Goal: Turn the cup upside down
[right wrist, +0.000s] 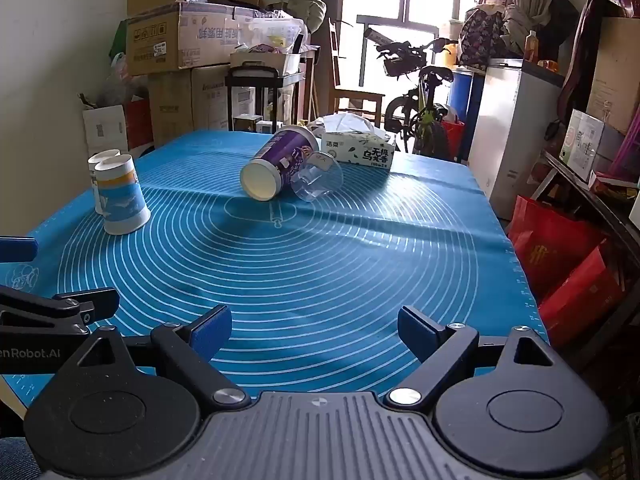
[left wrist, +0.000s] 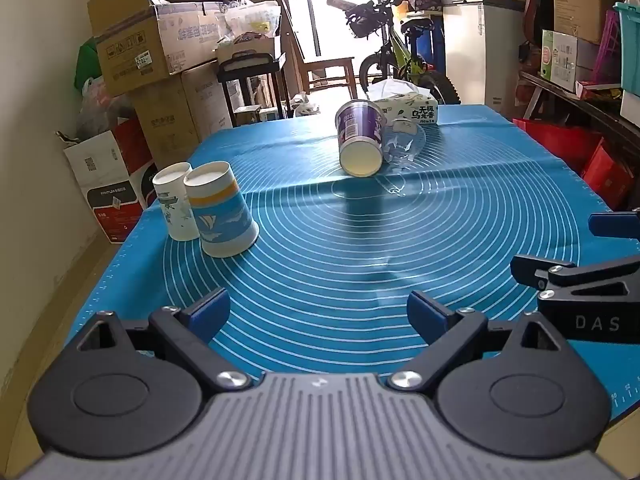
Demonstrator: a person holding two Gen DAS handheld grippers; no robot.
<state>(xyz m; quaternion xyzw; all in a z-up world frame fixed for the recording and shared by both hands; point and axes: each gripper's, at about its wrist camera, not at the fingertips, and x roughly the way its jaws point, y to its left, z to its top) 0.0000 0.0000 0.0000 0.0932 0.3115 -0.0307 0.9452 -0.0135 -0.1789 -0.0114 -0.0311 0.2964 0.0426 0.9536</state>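
Both grippers, left gripper and right gripper, hover spread wide and empty over the near mat. The purple cup lies on its side mid-table, touching a clear cup. Grasp mid-wall, lift clear, then rotate.

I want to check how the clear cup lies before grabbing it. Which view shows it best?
The right wrist view: the clear cup lies on its side with its open mouth facing the camera, leaning on the purple cup. In the left wrist view the clear cup is partly behind the purple cup and fainter.
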